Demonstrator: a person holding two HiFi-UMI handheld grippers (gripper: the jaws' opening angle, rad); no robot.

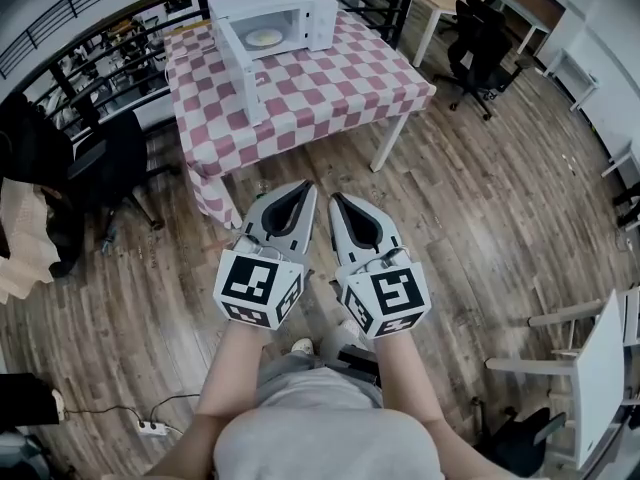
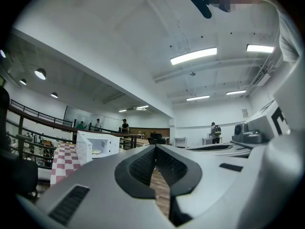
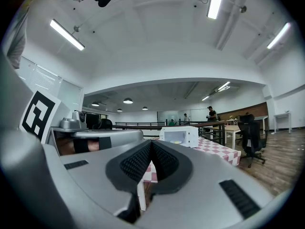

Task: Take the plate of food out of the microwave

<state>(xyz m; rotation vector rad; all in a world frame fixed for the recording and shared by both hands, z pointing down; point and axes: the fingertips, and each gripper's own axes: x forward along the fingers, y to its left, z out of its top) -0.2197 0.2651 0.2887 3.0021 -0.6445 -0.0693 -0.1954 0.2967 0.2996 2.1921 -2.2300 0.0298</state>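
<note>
Left gripper (image 1: 302, 186): jaws clenched pad to pad, nothing between them; held low in front of the person, well apart from the tabletop (image 1: 340, 83).

Right gripper (image 1: 339, 199): likewise clenched and empty, just beside the left one and pointing the same way.

Microwave door (image 1: 244, 70): swung fully open at the left of the cavity, standing out over the checked cloth.

Plate of food (image 1: 264, 37): pale plate with a yellowish portion, lying flat inside the microwave (image 1: 300, 10) at the far end of the tabletop. Not yet touched.

Step in hand, as judged: the approach.
- Close the gap to the tabletop's front edge before reaching.
- Part one gripper's jaws ahead of the cavity, not inside it.
- Enter to the right of the open door so the gripper clears it.
- Take the plate by its near rim and draw it out level, keeping the food from sliding.
- The second gripper could support the opposite rim once the plate is clear.
</note>
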